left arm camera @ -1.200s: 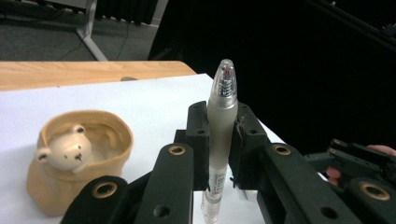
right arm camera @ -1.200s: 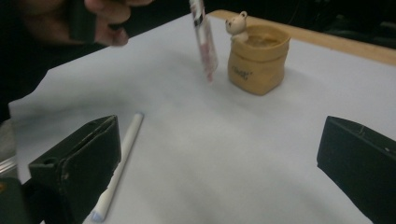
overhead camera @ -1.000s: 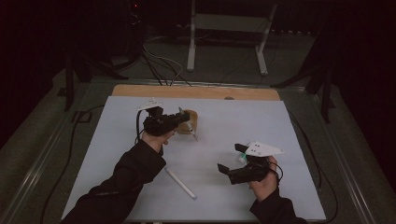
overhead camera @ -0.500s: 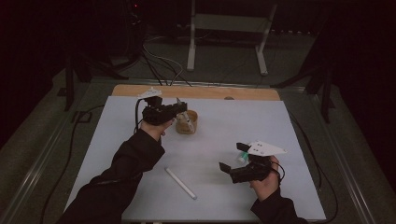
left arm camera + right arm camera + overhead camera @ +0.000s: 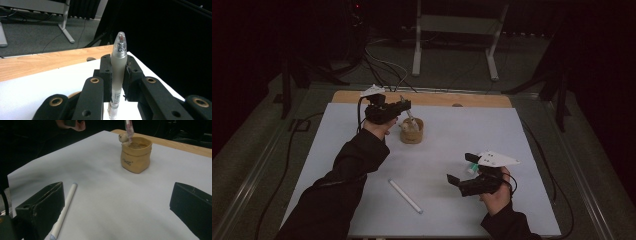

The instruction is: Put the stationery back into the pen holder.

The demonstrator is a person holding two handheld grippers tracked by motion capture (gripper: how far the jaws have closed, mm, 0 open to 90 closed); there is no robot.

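A: The translucent pen (image 5: 117, 75) is clamped upright between the closed jaws of the left gripper (image 5: 404, 106), tip pointing down. Half a second ago it was carried lower and nearer the person; now it has been lifted over the tan pot (image 5: 411, 131).

B: Confirmed from the right gripper view: the pen's lower end (image 5: 129, 130) is seen dipping toward the mouth of the pot (image 5: 136, 157), beside the little bear figure (image 5: 123, 138) on its rim. Whether the tip is already inside the pot cannot be told.

A: So the placing step is judged to be nearly done. Only a short lowering and a release appear to be needed.

B: And the right gripper (image 5: 462, 170) is held wide open, with nothing between its jaws. It is parked well back from the pot, low over the white sheet (image 5: 452, 150).

A: The white marker (image 5: 63, 211) is lying flat just ahead of it and off toward its left jaw.

B: That one is likely to be picked up next, though it has not yet been touched.

A: One risk is noted: the pot looks light, and it could be tipped if its rim is struck by the pen.
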